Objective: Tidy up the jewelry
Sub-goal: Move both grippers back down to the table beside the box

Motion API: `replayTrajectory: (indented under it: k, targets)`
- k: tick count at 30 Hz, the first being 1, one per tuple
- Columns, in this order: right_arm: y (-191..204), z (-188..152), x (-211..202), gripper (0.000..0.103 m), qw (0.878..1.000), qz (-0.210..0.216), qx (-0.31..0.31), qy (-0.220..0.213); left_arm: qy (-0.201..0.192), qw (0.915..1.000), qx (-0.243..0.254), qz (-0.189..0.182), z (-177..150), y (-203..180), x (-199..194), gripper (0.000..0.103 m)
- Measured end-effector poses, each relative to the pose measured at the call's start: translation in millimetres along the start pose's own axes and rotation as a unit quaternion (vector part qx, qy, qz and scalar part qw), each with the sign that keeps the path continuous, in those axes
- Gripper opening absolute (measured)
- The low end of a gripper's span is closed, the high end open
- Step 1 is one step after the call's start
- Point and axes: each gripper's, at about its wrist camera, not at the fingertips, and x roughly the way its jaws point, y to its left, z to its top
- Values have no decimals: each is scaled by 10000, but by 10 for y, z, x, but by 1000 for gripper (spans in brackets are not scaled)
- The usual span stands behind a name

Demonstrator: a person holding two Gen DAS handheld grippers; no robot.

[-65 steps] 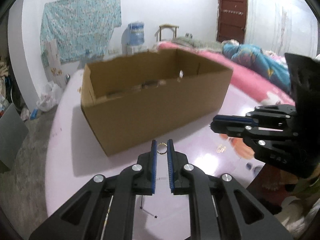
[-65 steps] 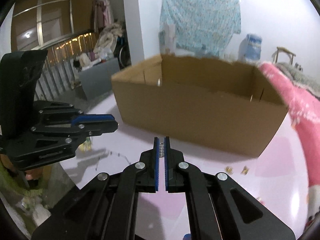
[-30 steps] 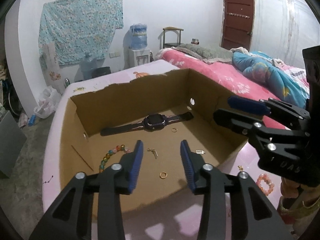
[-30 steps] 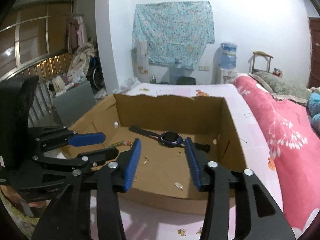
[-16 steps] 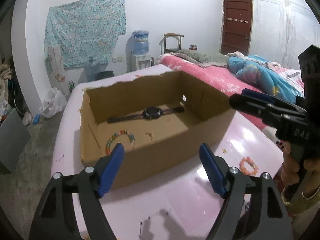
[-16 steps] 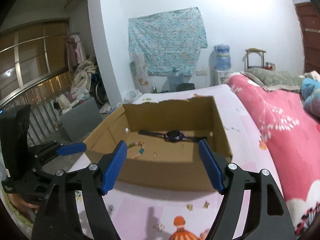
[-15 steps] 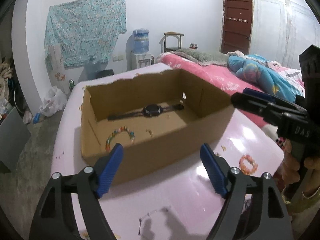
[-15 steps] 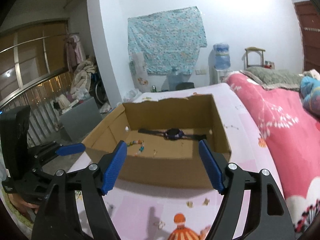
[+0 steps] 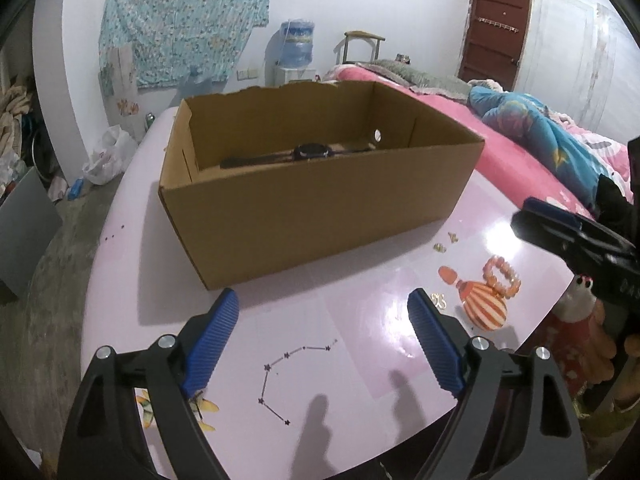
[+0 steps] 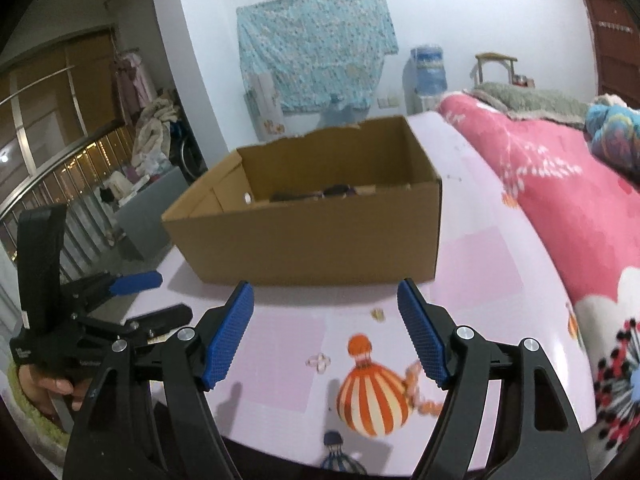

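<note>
An open cardboard box (image 9: 320, 224) stands on the pink table (image 9: 168, 312); it also shows in the right wrist view (image 10: 320, 240). A black watch (image 9: 308, 152) lies inside it. My left gripper (image 9: 322, 336) is open and empty above a thin dark chain (image 9: 288, 376) on the table. An orange bead bracelet (image 9: 502, 278) lies to its right, with small gold pieces (image 9: 440, 246) near the box. My right gripper (image 10: 326, 334) is open and empty above the table; the bracelet (image 10: 420, 388) lies by its right finger, a small gold piece (image 10: 377, 313) ahead.
A bed with a pink blanket (image 10: 560, 184) runs along the table's right side. The table's front edge is just below both grippers. A water dispenser (image 9: 296, 52) and chair stand by the far wall. A railing (image 10: 60, 184) is at the left.
Both grippers rose over the box, opened and let go of their jewelry, then drew back and down to the table in front of the box. Both jaws now stand wide.
</note>
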Motion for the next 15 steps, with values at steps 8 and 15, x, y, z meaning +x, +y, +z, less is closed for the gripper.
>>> replayTrajectory:
  k: [8, 15]
  targets:
    - [-113, -267, 2, 71, 9993, -116, 109, 330, 302, 9993, 108, 198, -94, -142, 178, 87]
    - [-54, -408, 78, 70, 9979, -54, 22, 648, 485, 9984, 77, 268, -152, -190, 328, 88]
